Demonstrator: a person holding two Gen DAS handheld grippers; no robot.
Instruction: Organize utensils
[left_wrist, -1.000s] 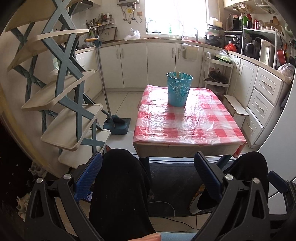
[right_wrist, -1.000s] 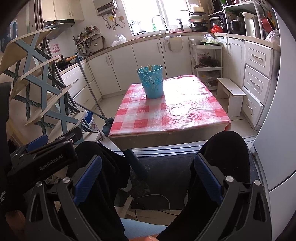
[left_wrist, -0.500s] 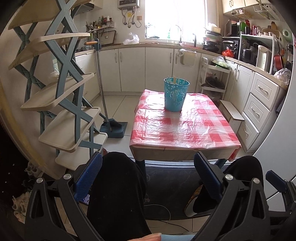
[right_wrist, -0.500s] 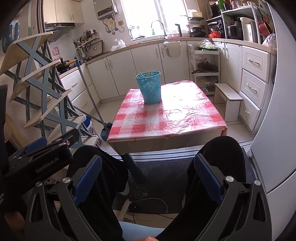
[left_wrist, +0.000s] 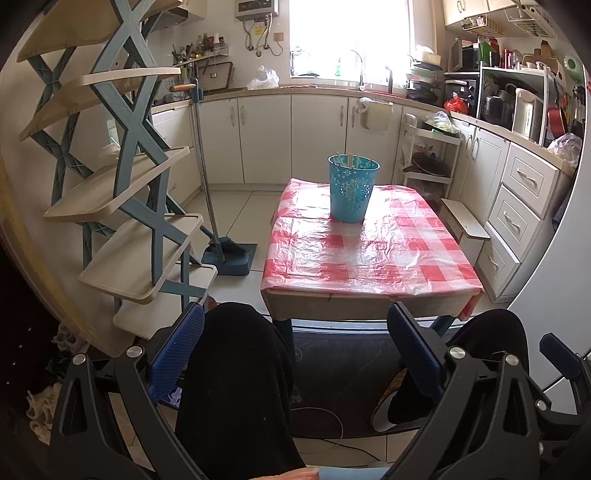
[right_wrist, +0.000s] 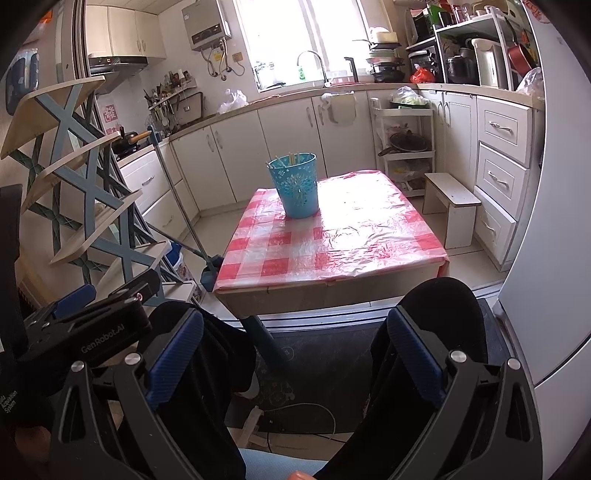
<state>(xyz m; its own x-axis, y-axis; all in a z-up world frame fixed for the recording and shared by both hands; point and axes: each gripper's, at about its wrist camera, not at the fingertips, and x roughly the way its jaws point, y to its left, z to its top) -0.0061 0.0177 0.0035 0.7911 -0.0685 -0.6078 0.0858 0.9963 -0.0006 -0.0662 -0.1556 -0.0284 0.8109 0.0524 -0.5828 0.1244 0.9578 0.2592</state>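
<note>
Only my right view is showing my left gripper (right_wrist: 74, 295); both tongs (left_wrist: 295, 343) (right_wrist: 291, 354) gaping wide, empty; perforated turquoise bucket (left_wrist: 352, 192) holding probably chopsticks (left_wrist: 349, 158).

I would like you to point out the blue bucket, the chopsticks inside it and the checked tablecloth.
blue bucket (left_wrist: 350, 192), left wrist view, middle of its front wall.
chopsticks (right_wrist: 292, 158), right wrist view, tips that show above the rim.
checked tablecloth (left_wrist: 369, 254), left wrist view, bare part near the front edge.
</note>
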